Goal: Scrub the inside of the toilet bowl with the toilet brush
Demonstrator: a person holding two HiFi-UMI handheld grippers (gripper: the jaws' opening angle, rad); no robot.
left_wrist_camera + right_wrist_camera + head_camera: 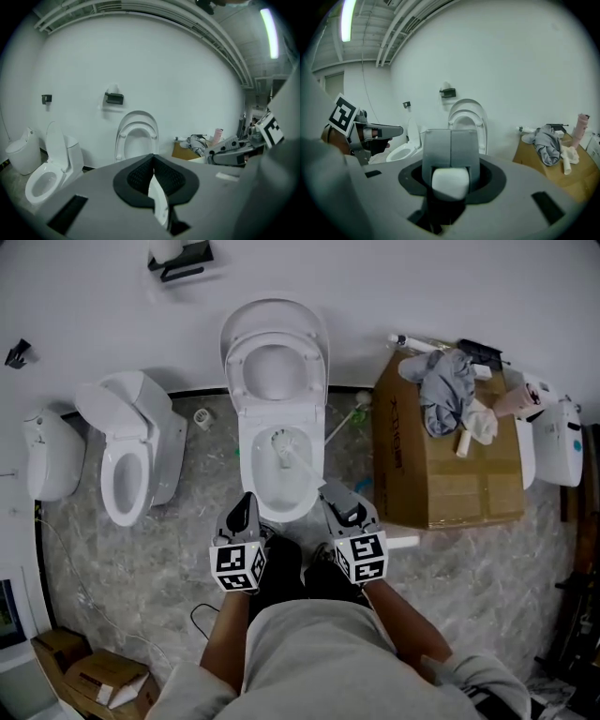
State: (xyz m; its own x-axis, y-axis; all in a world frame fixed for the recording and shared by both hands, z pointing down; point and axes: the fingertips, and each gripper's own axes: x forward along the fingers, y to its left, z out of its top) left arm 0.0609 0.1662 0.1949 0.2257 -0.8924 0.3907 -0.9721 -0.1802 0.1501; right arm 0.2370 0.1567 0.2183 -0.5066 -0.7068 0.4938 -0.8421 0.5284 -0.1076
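The white toilet [247,465] stands in the middle with its lid and seat [275,343] raised. The toilet brush [281,441] has its bristle head down inside the bowl, and its white handle slants back to my right gripper [331,493], which is shut on it at the bowl's front right rim. In the right gripper view the handle's white end [450,183] shows between the closed jaws of the right gripper [450,140]. My left gripper [246,502] hovers at the front left rim. In its own view the left gripper [153,161] is shut on nothing, facing the raised lid [137,133].
A smaller toilet [127,456] stands to the left, with a white unit [52,456] beyond it. A cardboard box [450,474] topped with cloths [448,390] sits on the right. Small boxes [94,676] lie at bottom left. A white stick [343,423] leans beside the bowl.
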